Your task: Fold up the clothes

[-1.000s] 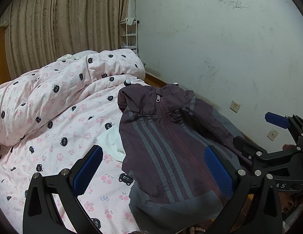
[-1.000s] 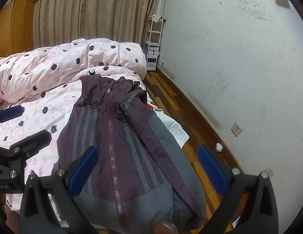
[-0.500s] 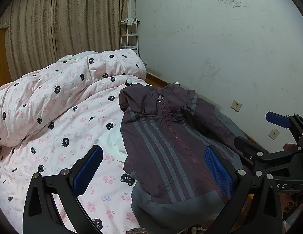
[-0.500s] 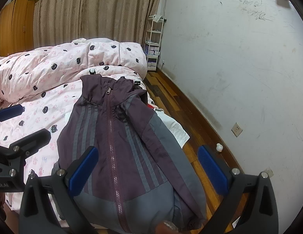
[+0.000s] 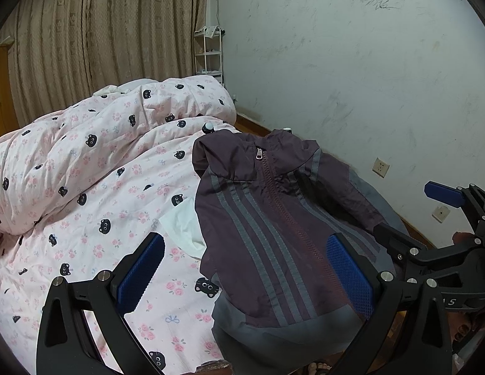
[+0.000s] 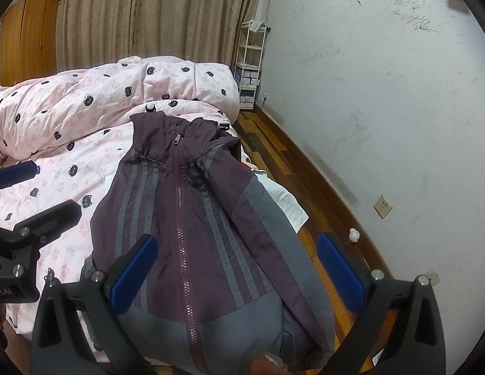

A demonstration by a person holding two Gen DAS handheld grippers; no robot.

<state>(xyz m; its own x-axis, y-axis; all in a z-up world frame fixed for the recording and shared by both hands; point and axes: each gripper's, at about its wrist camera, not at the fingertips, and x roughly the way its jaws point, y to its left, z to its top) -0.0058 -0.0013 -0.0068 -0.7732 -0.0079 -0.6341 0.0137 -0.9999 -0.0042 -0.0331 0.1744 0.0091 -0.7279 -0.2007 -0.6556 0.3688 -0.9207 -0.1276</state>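
Observation:
A dark purple zip jacket with grey stripes and a grey hem lies face up on the bed near its right edge, collar away from me; it also shows in the right wrist view. Its right sleeve runs down along the bed's edge. My left gripper is open and empty, above the jacket's lower left side. My right gripper is open and empty, above the jacket's lower right part. A white garment peeks out from under the jacket.
A pink duvet with a cat print is bunched at the back of the bed. A wooden floor and a white wall run along the right. A white shelf rack stands by the curtain.
Both grippers have shifted slightly, so the jacket sits a little differently in the views. Both stay open, and the jacket has not moved on the bed.

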